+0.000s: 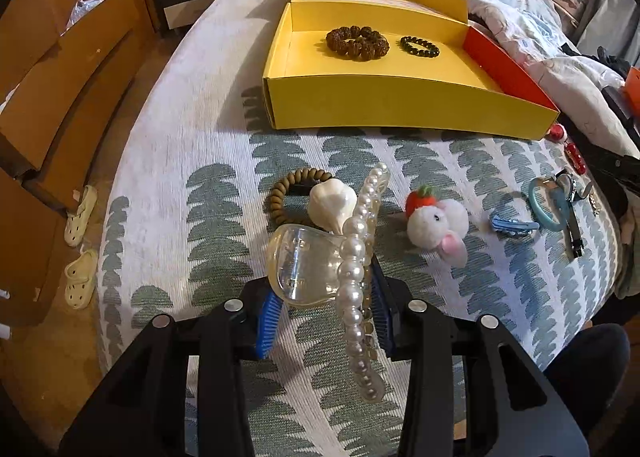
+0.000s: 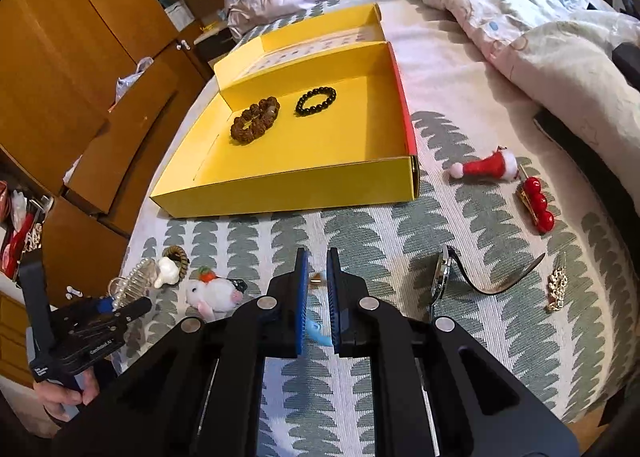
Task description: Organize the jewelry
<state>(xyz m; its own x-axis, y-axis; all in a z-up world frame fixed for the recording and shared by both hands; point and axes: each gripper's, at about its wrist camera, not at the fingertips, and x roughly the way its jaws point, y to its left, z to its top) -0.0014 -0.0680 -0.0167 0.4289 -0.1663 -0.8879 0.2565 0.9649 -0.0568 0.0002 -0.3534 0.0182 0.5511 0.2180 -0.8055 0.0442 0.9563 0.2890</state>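
Observation:
My left gripper (image 1: 324, 311) is shut on a clear claw hair clip (image 1: 304, 261) trimmed with pearls, held just above the patterned bedspread. The open yellow box (image 1: 400, 101) lies farther back and holds a brown bead bracelet (image 1: 357, 42) and a black bead bracelet (image 1: 419, 46). My right gripper (image 2: 318, 261) hangs over the bedspread in front of the box (image 2: 288, 189), jaws nearly touching. A pale blue piece (image 2: 320, 331) shows in the slit between them; I cannot tell if it is gripped. The left gripper (image 2: 120, 303) also shows at the right wrist view's far left.
Loose on the bedspread lie a wooden coil bracelet (image 1: 288, 189), a bunny plush (image 1: 436, 225), a blue clip (image 1: 514, 226), a teal ring (image 1: 546, 203), a watch (image 2: 440, 277), a santa-hat clip (image 2: 484, 167), a red berry clip (image 2: 538, 203) and a gold chain (image 2: 557, 291). Quilts are piled behind the box. Cabinets stand left.

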